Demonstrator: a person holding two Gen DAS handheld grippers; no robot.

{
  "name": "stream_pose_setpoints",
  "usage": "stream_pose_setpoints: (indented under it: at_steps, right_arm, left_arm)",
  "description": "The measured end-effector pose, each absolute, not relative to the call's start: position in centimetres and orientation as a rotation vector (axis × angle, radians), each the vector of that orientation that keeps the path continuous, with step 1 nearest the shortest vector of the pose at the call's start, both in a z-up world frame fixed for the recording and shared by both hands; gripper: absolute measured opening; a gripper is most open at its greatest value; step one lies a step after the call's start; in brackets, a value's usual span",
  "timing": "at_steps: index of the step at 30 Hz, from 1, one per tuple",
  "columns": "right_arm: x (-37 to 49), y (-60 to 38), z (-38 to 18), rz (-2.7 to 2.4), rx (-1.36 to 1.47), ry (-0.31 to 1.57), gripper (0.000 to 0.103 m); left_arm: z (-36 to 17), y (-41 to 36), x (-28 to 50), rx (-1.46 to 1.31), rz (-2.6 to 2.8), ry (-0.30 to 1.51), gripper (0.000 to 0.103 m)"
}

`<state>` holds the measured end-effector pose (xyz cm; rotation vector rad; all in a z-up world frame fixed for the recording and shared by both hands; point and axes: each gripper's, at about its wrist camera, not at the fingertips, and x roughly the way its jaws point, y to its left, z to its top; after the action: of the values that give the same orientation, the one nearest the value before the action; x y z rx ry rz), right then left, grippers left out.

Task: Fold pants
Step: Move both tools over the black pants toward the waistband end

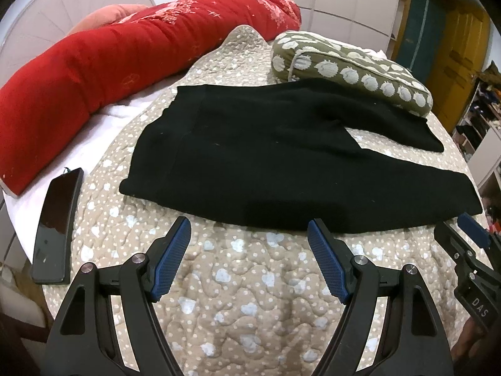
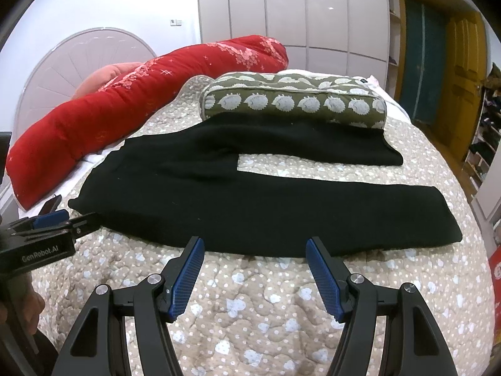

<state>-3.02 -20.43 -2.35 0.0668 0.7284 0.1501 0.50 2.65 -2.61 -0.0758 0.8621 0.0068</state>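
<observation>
Black pants (image 1: 266, 153) lie spread flat on the beige quilted bed cover (image 1: 238, 282), waist to the left, two legs reaching right with a gap between them. They also show in the right wrist view (image 2: 238, 200). My left gripper (image 1: 249, 224) is open and empty, just short of the near edge of the pants. My right gripper (image 2: 254, 244) is open and empty, at the near edge of the near leg. The right gripper shows at the right edge of the left wrist view (image 1: 472, 228), and the left gripper shows at the left edge of the right wrist view (image 2: 50, 219).
A long red bolster (image 1: 125, 59) lies along the far left. An olive cushion with a white pattern (image 1: 347, 65) rests against the far leg. A black phone (image 1: 56, 225) lies on the bed's left edge. Wardrobes and a yellow door (image 2: 463, 75) stand beyond.
</observation>
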Motion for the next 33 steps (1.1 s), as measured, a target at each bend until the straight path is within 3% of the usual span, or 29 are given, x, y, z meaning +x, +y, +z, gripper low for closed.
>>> stream_pose_setpoints:
  at_steps: [33]
  right_arm:
    - [-2.5, -23.6, -4.0, 0.083, 0.119, 0.785, 0.065]
  left_arm:
    - [-3.8, 7.3, 0.9, -0.153, 0.117, 0.907, 0.078]
